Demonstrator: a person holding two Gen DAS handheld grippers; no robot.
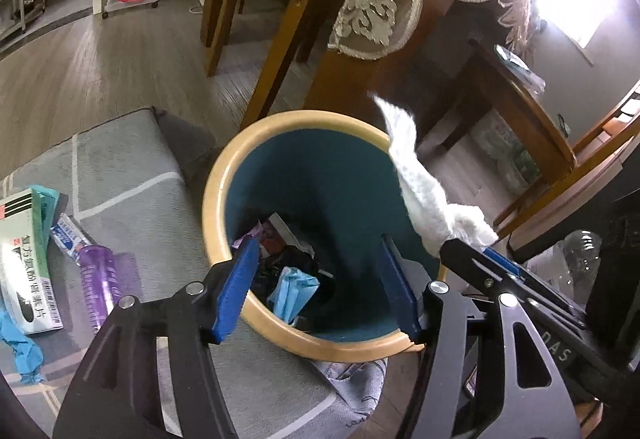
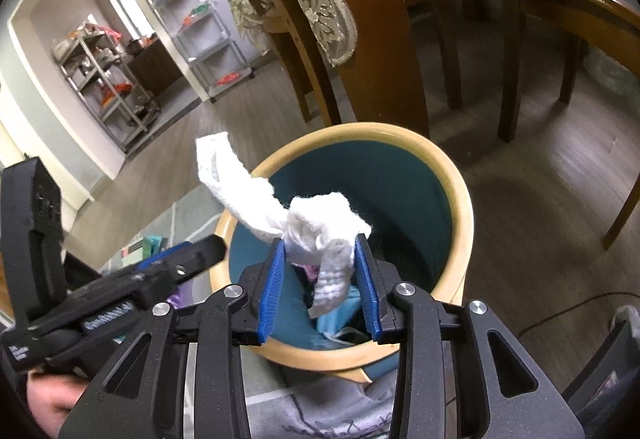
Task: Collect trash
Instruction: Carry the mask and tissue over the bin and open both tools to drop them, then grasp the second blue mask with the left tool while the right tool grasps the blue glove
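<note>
Pinching a white tissue over the bin — right claw; left claw gapes apart.

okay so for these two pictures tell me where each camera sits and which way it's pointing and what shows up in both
Left wrist: on the left gripper, looking down into the bin; its open blue fingers frame the rim, medicine box at left.
Right wrist: on the right gripper, facing the bin from the other side; its fingers pinch a white tissue.
Shared: bin, tissue, each other's gripper, wooden chair legs.
</note>
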